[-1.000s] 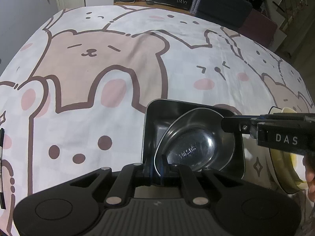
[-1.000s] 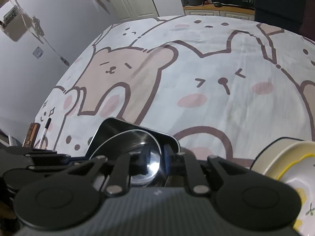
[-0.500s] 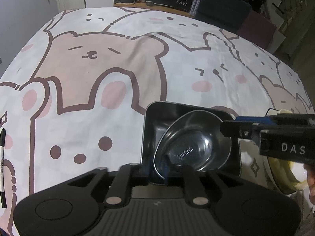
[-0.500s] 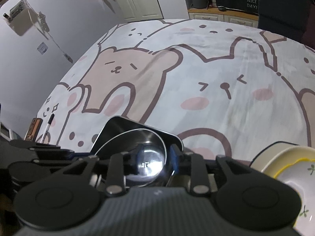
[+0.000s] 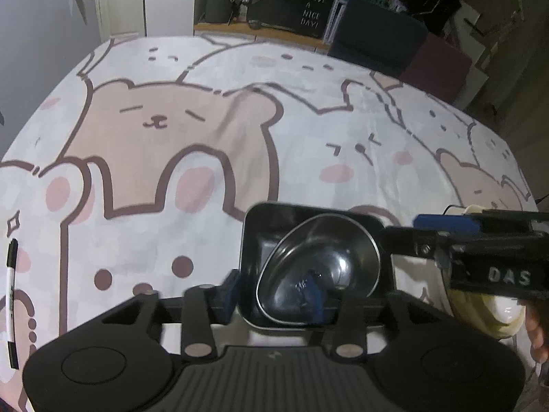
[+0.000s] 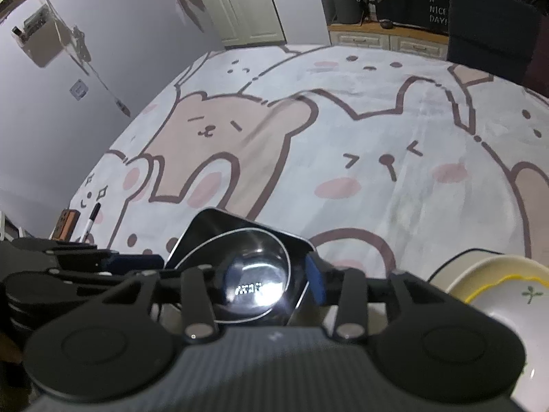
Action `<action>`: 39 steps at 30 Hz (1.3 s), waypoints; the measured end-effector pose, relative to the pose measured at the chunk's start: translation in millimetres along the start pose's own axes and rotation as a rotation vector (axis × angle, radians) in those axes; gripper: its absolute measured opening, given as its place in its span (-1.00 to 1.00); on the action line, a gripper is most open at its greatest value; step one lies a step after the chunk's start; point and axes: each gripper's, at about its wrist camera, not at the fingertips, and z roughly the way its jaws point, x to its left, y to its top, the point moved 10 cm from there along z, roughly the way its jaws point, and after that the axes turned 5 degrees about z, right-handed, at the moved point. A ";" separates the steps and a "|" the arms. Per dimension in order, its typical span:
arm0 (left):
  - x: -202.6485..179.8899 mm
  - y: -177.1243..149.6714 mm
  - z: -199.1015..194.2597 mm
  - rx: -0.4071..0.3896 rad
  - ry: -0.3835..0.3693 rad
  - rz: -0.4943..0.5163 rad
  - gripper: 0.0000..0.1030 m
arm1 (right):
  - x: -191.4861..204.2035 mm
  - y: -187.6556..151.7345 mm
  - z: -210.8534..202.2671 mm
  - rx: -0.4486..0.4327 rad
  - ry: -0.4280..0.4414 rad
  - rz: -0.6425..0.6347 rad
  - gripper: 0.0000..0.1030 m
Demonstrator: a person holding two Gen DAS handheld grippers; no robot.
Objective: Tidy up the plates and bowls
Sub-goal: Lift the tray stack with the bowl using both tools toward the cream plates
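Observation:
A round steel bowl (image 5: pixel 319 267) sits inside a dark square metal tray (image 5: pixel 254 240) on the bear-print cloth. My left gripper (image 5: pixel 274 295) stands over their near edge with its jaws opening. One blue pad (image 5: pixel 230 292) is outside the tray wall and the other is over the bowl; neither presses on anything. In the right wrist view the bowl (image 6: pixel 254 267) and tray (image 6: pixel 206 226) lie under my right gripper (image 6: pixel 264 281), whose jaws are opening too. Its blue pad (image 6: pixel 315 281) stands just off the tray's right corner. My left gripper (image 6: pixel 137 261) shows at the left of that view.
Stacked cream dishes (image 6: pixel 497 281) with a yellow rim sit just right of the tray, partly hidden in the left wrist view (image 5: pixel 480 316). A black marker (image 5: pixel 12 302) lies at the cloth's left edge beside a small brown box (image 6: pixel 67 223). Dark chairs (image 5: pixel 377 41) line the far side.
Both grippers were shut on the rims of the bowl and tray; both have let go and opened. Both have lifted slightly. The bowl rests in the tray.

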 end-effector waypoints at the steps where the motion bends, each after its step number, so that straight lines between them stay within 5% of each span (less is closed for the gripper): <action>1: 0.1 1.5 -2.3 -0.010 0.000 0.005 0.22 | 0.3 0.0 -4.1 -0.008 0.001 -0.001 0.16; 5: 1.7 7.3 -9.2 -0.050 0.007 0.032 0.88 | -1.4 -1.3 -20.4 -0.049 -0.013 0.010 0.71; 11: 17.5 17.5 -8.7 -0.085 0.031 0.039 1.00 | -8.2 -9.9 -29.0 -0.058 -0.033 0.076 0.94; 14: 33.6 24.1 -5.3 -0.093 0.047 0.024 1.00 | -14.4 -17.0 -29.7 -0.063 -0.044 0.129 0.89; 18: 52.4 27.6 2.7 -0.066 0.032 -0.020 1.00 | -24.4 -25.8 -23.0 -0.021 -0.025 0.219 0.34; 21: 56.1 30.4 6.8 -0.047 -0.003 -0.011 0.71 | -31.5 -28.1 -14.9 0.003 -0.024 0.276 0.02; 23: 56.1 29.2 12.3 -0.016 -0.014 -0.007 0.28 | -34.2 -30.1 -9.6 0.017 -0.015 0.291 -0.10; 26: 55.7 25.4 21.9 0.034 -0.011 0.015 -0.04 | -35.7 -34.2 -1.2 0.040 -0.018 0.299 -0.31; 29: 52.2 22.0 28.8 0.059 -0.036 0.022 -0.21 | -39.4 -37.2 7.5 0.066 -0.032 0.325 -0.52; 34: 45.2 18.4 36.6 0.087 -0.058 0.041 -0.22 | -38.1 -39.0 18.8 0.090 -0.009 0.347 -0.55; 39: 39.4 18.1 42.3 0.105 -0.080 0.044 -0.46 | -35.7 -39.5 22.0 0.092 -0.017 0.348 -0.68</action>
